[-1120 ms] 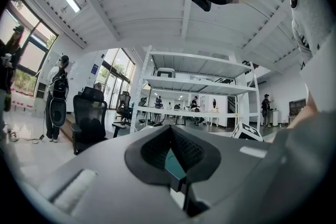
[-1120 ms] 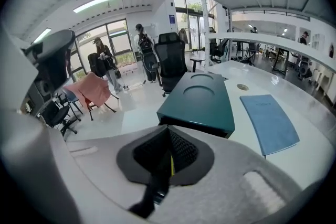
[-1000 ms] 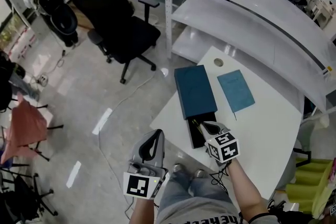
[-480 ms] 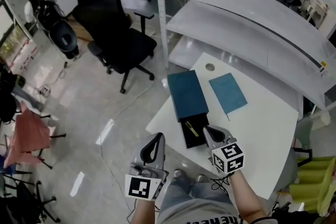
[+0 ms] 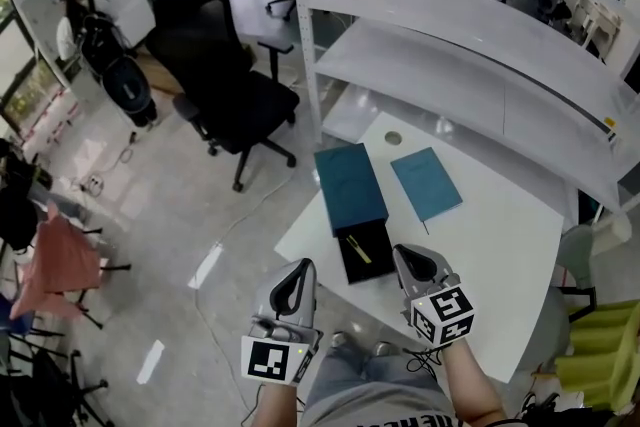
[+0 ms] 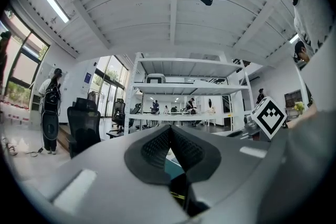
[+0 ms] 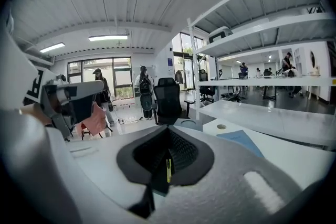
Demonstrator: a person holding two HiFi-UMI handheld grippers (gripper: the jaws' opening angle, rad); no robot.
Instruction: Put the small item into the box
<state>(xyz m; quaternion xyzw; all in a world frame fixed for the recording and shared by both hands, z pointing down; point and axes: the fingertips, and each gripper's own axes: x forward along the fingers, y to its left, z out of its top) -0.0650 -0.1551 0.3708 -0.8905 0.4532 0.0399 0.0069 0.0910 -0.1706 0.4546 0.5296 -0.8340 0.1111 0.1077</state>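
1. White tabletop (image 5: 480, 245) fills the lower right of the head view, below a white shelf rack (image 5: 450, 25). A black box (image 5: 374, 263) lies open near the tabletop's front edge. The small item (image 5: 358, 248), a slim yellow stick, lies slantwise inside it. A dark teal lid (image 5: 350, 185) lies flat against the box's far end, and a lighter teal booklet (image 5: 426, 183) lies just beside the lid on its right.
2. In the same view the left gripper (image 5: 297, 268) hangs off the tabletop's front-left edge, over the grey floor (image 5: 150, 235). The right gripper (image 5: 410, 257) sits over the tabletop, just beside the box's right front corner. Neither gripper touches the box. A black office chair (image 5: 225, 75) stands on the floor, well apart from the tabletop.
3. In the left gripper view the jaws are closed, with the dark ribbed pads (image 6: 155, 147) meeting along their upper line and nothing held between them. In the small gap below that line, a bit of the teal lid and the dark box show beyond. The right gripper's marker cube (image 6: 269, 117) shows at the right.
4. In the right gripper view the jaws are also closed and clamp nothing. A thin yellow sliver of the small item shows beyond them, through the gap under the pads. The booklet lies on the tabletop to the right, the office chair stands further back, and the left gripper shows at the left edge.
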